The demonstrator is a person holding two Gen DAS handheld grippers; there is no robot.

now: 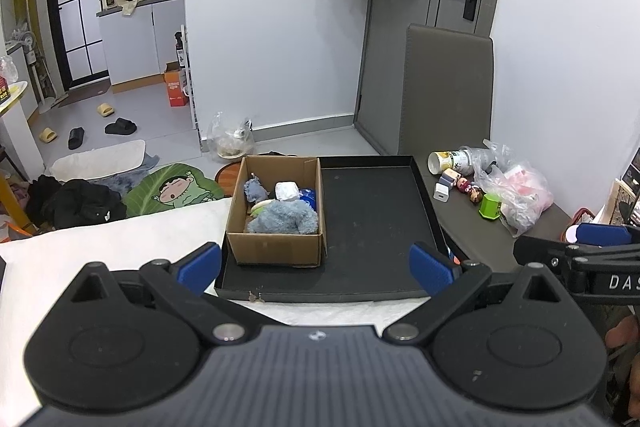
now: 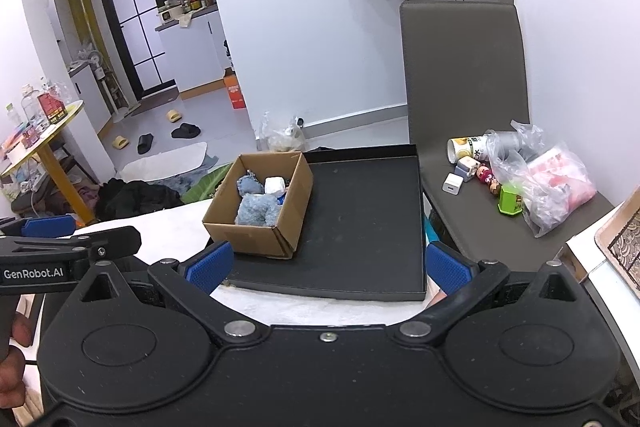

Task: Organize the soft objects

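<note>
1. Soft toys (image 1: pixel 280 217) sit inside cardboard box (image 1: pixel 276 247), left side of black tray (image 1: pixel 376 227).
2. Left claw (image 1: pixel 316 269) wide, holding nothing.
3. Right claw (image 2: pixel 328 265) wide, holding nothing, short of tray.

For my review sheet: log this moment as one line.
left gripper: open, empty | right gripper: open, empty | soft toys: in cardboard box | box: on black tray

Count, one brown cardboard box (image 1: pixel 276 247) on one shallow black rectangular tray (image 1: pixel 380 227). Inside the box: two fluffy blue-grey plush toys (image 1: pixel 282 217), one white crumpled soft item (image 1: pixel 287 190); others partly hidden, number cannot tell. Right, on chair seat: one green plastic cup (image 1: pixel 490 206), one white cube charger (image 1: pixel 442 194), one tipped cylindrical can (image 1: pixel 448 160).
</note>
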